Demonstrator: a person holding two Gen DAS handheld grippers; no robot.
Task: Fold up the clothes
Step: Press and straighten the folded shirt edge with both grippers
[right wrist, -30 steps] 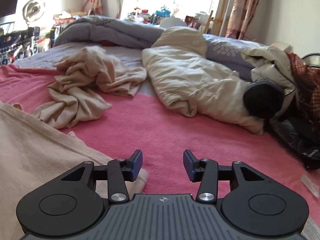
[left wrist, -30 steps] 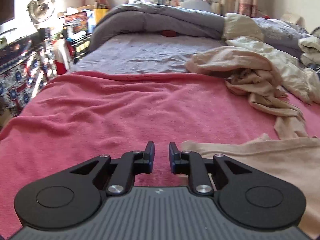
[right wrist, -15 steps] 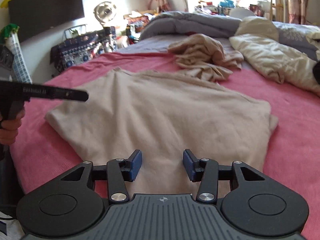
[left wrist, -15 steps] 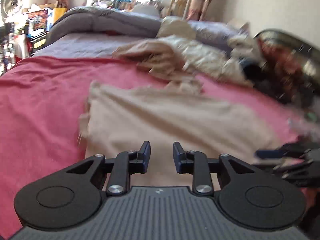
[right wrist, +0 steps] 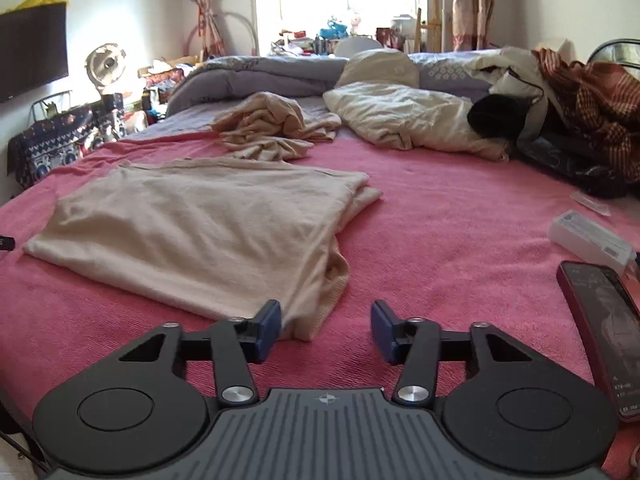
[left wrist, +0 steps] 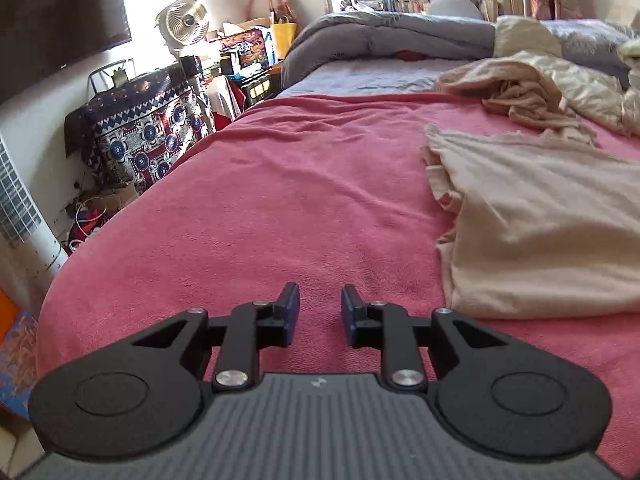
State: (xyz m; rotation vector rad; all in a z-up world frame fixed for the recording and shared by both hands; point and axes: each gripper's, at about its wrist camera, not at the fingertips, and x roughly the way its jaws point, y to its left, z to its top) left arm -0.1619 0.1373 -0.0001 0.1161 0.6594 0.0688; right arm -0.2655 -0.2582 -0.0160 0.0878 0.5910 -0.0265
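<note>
- Lying spread on the pink blanket [right wrist: 440,208], the beige garment [right wrist: 200,224] fills the left-centre of the right wrist view; its right edge shows doubled layers, so at least one fold appears present.
- A crumpled beige garment [right wrist: 272,128] sits behind it, upper centre of that view, apart from it.
- The left gripper [left wrist: 320,308] hangs over bare blanket, fingers slightly parted, holding nothing; the garment lies to its right.
- The right gripper [right wrist: 326,326] is spread wide and empty, its left finger just beside the garment's near corner.
- Judgement: mid-fold or between folds. A further fold would call for pinching both near corners through all layers.
- A phone [right wrist: 600,328] lies at the lower right.
</note>
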